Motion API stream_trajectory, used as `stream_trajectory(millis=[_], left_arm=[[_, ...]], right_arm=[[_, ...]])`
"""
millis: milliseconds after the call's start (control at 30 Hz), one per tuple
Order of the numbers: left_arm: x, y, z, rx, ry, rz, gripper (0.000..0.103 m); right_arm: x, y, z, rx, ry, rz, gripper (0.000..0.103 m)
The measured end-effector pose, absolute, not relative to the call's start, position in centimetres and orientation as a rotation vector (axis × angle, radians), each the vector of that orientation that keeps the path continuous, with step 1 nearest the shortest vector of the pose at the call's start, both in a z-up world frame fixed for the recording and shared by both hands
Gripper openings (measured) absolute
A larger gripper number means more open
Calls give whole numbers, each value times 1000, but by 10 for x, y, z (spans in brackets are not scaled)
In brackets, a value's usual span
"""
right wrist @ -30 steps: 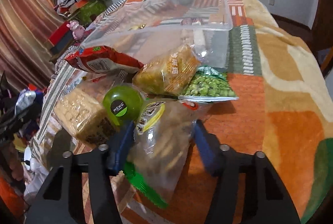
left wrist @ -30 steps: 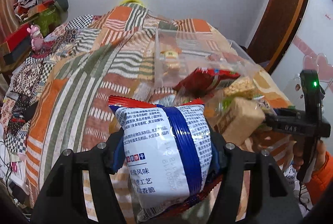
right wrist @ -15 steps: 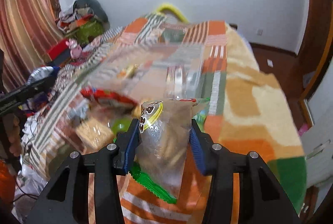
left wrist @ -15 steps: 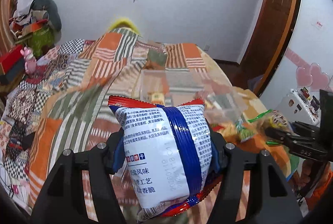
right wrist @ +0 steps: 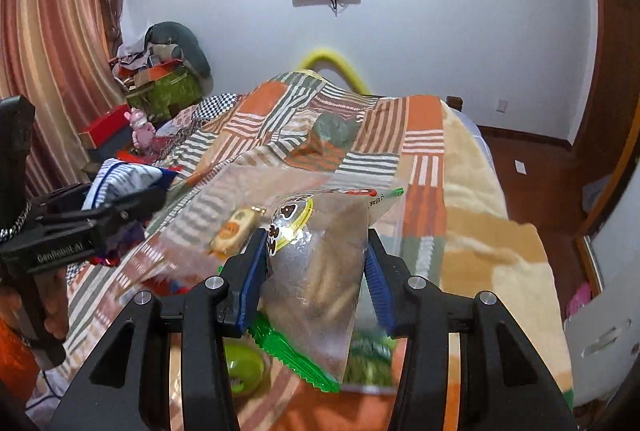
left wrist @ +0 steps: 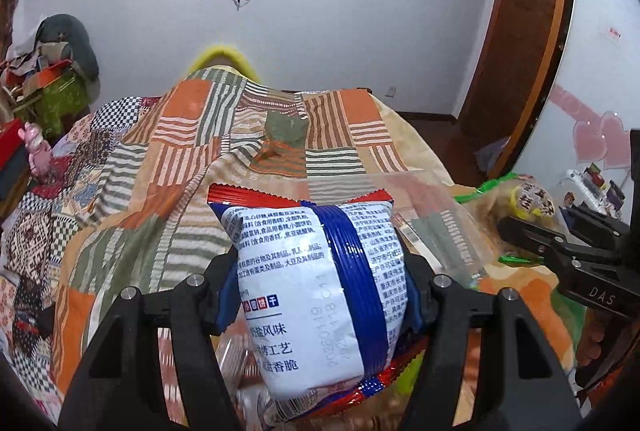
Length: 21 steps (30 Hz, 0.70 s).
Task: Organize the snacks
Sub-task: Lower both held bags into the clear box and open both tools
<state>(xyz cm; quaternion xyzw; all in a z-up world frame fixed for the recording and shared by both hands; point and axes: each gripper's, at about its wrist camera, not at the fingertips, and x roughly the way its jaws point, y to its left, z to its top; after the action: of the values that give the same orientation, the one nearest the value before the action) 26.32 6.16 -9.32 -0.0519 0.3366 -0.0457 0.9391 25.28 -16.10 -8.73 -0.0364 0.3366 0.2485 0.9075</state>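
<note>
My left gripper (left wrist: 318, 291) is shut on a white and blue snack bag (left wrist: 316, 295) with red crimped ends, held above the bed. My right gripper (right wrist: 318, 267) is shut on a clear snack bag with green edge (right wrist: 320, 279) holding brown sticks. A clear plastic box (right wrist: 208, 215) lies on the quilt in front, with a small orange packet (right wrist: 234, 231) inside. In the left wrist view the box (left wrist: 432, 215) is just behind my bag, and the right gripper (left wrist: 560, 255) is at the right. The left gripper (right wrist: 100, 219) shows at the left of the right wrist view.
The patchwork quilt (left wrist: 192, 135) covers the bed. Under my right gripper lie a green jelly cup (right wrist: 246, 367) and a green pea packet (right wrist: 368, 355). Clutter and a pink toy (right wrist: 142, 129) stand at the left; a wooden door (left wrist: 516, 31) is at the right.
Both grippers have lifted up and away from the snack pile with their bags. The right gripper closed on the clear bag. The pile has dropped out of the left view.
</note>
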Motion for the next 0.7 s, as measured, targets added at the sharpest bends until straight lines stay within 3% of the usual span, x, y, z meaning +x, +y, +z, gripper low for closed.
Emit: stream_trajectory(millis=[700], left_arm=[[342, 56, -160, -86, 876, -132, 65]], right_arm=[[304, -122, -144, -154, 862, 557, 45]])
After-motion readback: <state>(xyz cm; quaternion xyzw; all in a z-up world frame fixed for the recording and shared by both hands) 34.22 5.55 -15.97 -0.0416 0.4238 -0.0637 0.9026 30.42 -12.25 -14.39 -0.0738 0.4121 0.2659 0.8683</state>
